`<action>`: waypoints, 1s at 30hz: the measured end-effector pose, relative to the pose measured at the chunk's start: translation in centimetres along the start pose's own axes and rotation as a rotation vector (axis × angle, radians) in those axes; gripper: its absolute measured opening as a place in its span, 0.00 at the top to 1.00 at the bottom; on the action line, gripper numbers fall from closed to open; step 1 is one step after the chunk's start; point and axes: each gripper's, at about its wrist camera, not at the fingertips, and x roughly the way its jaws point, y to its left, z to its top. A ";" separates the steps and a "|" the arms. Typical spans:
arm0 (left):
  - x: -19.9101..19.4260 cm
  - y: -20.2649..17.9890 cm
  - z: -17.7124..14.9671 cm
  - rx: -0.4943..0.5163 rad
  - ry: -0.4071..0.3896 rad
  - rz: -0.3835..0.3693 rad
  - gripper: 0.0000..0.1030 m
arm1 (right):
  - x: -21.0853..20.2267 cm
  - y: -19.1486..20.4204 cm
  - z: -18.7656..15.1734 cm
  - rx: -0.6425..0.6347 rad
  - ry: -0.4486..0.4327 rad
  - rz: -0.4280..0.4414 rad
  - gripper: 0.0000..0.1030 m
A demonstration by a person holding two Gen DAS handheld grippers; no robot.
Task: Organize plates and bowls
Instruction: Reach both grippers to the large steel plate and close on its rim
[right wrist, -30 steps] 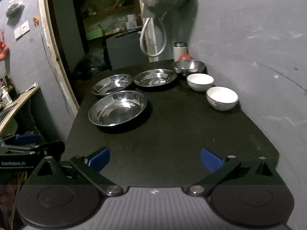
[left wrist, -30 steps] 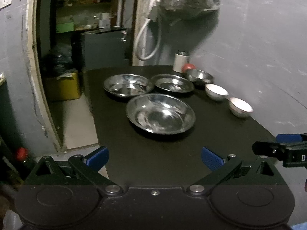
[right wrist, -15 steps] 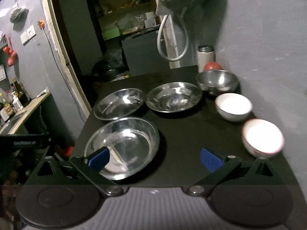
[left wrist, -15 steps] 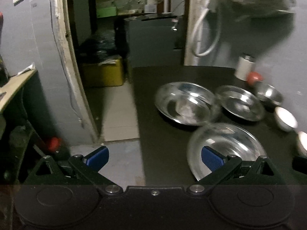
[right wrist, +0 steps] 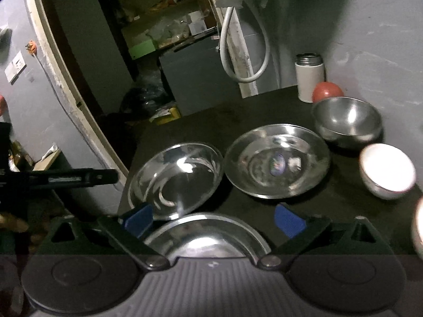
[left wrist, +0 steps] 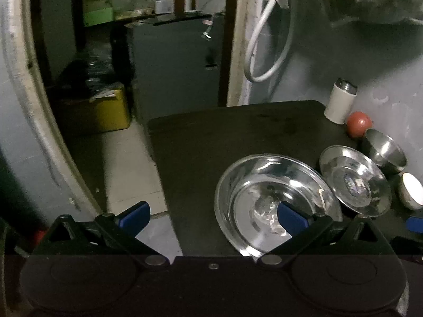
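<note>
The right gripper (right wrist: 212, 220) hovers over the near steel plate (right wrist: 208, 233), whose far rim shows between its two blue pads; the jaws stand wide and are closing a little, but the pads do not press on anything yet. The left gripper (left wrist: 212, 215) is spread open too, gripping nothing: its right pad hangs above the left-hand steel plate (left wrist: 275, 200), its left pad out past the edge of the dark surface (left wrist: 211, 132), over the floor.

Just beyond the near plate, the left-hand plate and a second one, the middle steel plate (right wrist: 277, 161), lie side by side, rims almost touching. To the right of these comes a row along the wall: a white bowl (right wrist: 387, 170) nearest, with the edge of another white bowl (right wrist: 419, 224) cut off at the frame, then a deep steel bowl (right wrist: 347, 122). Farthest back stand a white canister (right wrist: 309, 78) and a red ball (right wrist: 327, 92), both apart from the dishes.

Nothing is stacked yet, so the job seems to be at its first pick-up, probably of the near plate. That calls for lowering the right gripper until one pad slips under the thin rim and the other over it, then closing; the rim is shallow and slick, so a grip set too high would likely slide off.
</note>
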 end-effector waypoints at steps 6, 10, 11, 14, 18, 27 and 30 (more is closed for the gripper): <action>4.0 1.2 0.9 0.002 0.046 -0.083 0.15 | 3.9 0.9 1.1 0.042 0.031 -0.007 0.20; 5.4 1.6 0.9 0.009 0.067 -0.122 0.30 | 5.9 1.3 1.4 0.049 0.058 -0.024 0.30; 5.7 1.6 0.9 0.009 0.074 -0.131 0.38 | 6.3 1.4 1.4 0.054 0.065 -0.029 0.34; 6.3 1.6 0.6 0.005 0.083 -0.157 0.55 | 7.4 1.6 1.4 0.065 0.090 -0.051 0.40; 6.6 1.5 0.4 0.005 0.089 -0.169 0.64 | 8.5 2.1 1.4 0.056 0.113 -0.070 0.50; 6.6 2.4 0.1 -0.021 0.094 -0.165 0.91 | 9.6 2.9 1.5 0.044 0.118 -0.133 0.75; 6.0 2.9 -0.2 -0.040 0.070 -0.171 0.91 | 9.5 3.1 1.5 0.029 0.111 -0.143 0.77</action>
